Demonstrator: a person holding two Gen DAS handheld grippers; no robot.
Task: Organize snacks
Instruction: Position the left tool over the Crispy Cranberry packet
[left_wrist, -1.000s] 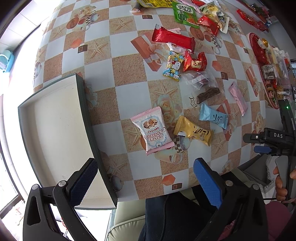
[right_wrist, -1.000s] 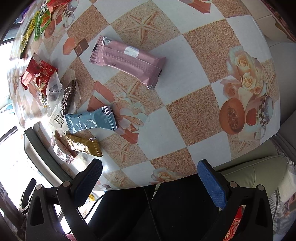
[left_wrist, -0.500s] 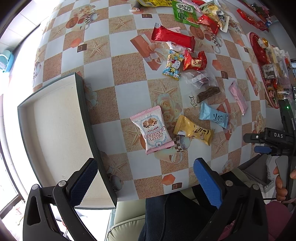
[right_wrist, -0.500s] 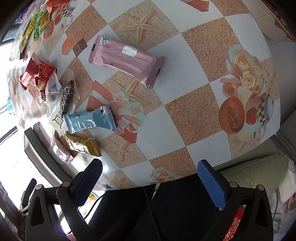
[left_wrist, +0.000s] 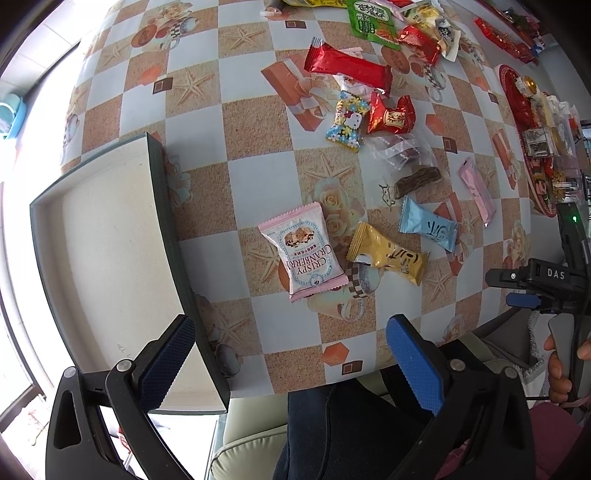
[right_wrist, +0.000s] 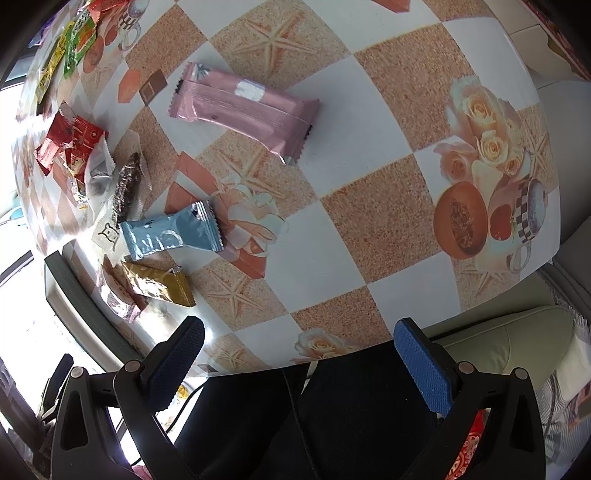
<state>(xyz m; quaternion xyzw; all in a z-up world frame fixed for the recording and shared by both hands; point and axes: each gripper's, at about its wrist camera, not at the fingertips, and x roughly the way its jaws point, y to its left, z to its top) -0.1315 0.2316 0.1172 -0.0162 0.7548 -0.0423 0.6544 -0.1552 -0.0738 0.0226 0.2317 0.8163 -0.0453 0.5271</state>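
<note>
Snack packets lie scattered on the checkered tablecloth. A pink cranberry packet (left_wrist: 303, 250), a gold packet (left_wrist: 387, 253), a light blue packet (left_wrist: 428, 228) and a long pink bar (left_wrist: 477, 189) lie nearest. An empty dark-rimmed tray (left_wrist: 162, 206) sits at the left. My left gripper (left_wrist: 290, 360) is open and empty over the table's near edge. My right gripper (right_wrist: 299, 362) is open and empty, hovering near the edge below the pink bar (right_wrist: 243, 110), blue packet (right_wrist: 171, 232) and gold packet (right_wrist: 159, 282).
More snacks lie farther back: a red bar (left_wrist: 347, 66), a Hello Kitty packet (left_wrist: 347, 120), a green packet (left_wrist: 373, 18), clear wrappers (left_wrist: 400, 153). A red plate (left_wrist: 506, 79) of sweets stands at the far right. A person's dark-clothed legs (left_wrist: 351, 424) are below the table edge.
Almost nothing: both grippers hold their places and stay open. The right wrist view has shifted very slightly.
</note>
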